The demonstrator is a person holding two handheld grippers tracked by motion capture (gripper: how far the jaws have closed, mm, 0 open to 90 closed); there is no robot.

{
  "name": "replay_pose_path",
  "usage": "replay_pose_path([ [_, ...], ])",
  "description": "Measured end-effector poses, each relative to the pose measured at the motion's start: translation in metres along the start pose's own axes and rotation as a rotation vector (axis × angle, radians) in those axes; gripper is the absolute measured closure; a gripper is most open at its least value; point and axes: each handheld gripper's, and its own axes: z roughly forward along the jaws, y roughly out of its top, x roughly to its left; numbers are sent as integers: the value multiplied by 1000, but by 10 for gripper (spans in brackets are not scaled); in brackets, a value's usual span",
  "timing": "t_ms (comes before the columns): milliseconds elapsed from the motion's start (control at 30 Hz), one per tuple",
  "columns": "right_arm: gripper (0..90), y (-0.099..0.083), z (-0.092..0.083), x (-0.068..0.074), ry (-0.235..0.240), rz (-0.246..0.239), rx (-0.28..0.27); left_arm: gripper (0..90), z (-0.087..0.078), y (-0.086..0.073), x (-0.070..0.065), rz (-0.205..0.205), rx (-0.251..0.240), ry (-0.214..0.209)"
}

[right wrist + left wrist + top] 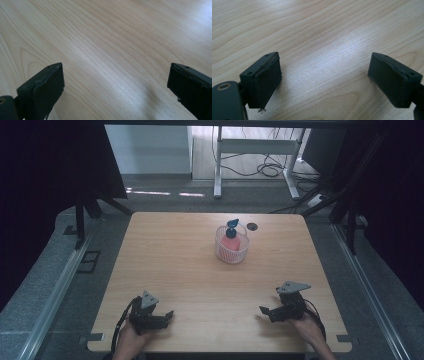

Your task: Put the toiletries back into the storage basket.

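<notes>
My left claw [167, 315] rests low at the bottom left of the high view, near the front edge of the table [165, 250], with my hand behind it. Its jaws stand wide apart with nothing between them; in the left gripper view [324, 75] only bare wood grain lies in the gap. My right claw [265, 310] sits at the bottom right of the high view, pointing inward toward the left one, and the two are well apart. Its jaws are also spread wide and hold nothing; the right gripper view [115, 82] shows plain tabletop between the two black pads.

The basket [231, 251], pink and see-through, stands above the centre of the high view, toward the far edge of the table and well apart from both claws. Inside it stands a red bottle [230, 243] with a blue pump top, upright. Just to the basket's upper right, a small dark round hole [252, 226] sits in the tabletop.
</notes>
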Motion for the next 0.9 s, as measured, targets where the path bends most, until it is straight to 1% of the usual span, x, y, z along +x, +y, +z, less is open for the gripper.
replay_pose_path([
  [333,6,-11,5,1,8,7,21,112,0,0,0,-1,0,1],
  [467,6,-15,7,1,9,3,30,112,0,0,0,-1,0,1],
  [500,0,-17,8,2,-1,-8,26,112,0,0,0,-1,0,1],
  [600,0,-18,8,3,-4,-15,29,112,0,0,0,-1,0,1],
  [900,0,-18,8,4,-11,-15,32,112,1,1,-1,3,1,-3],
])
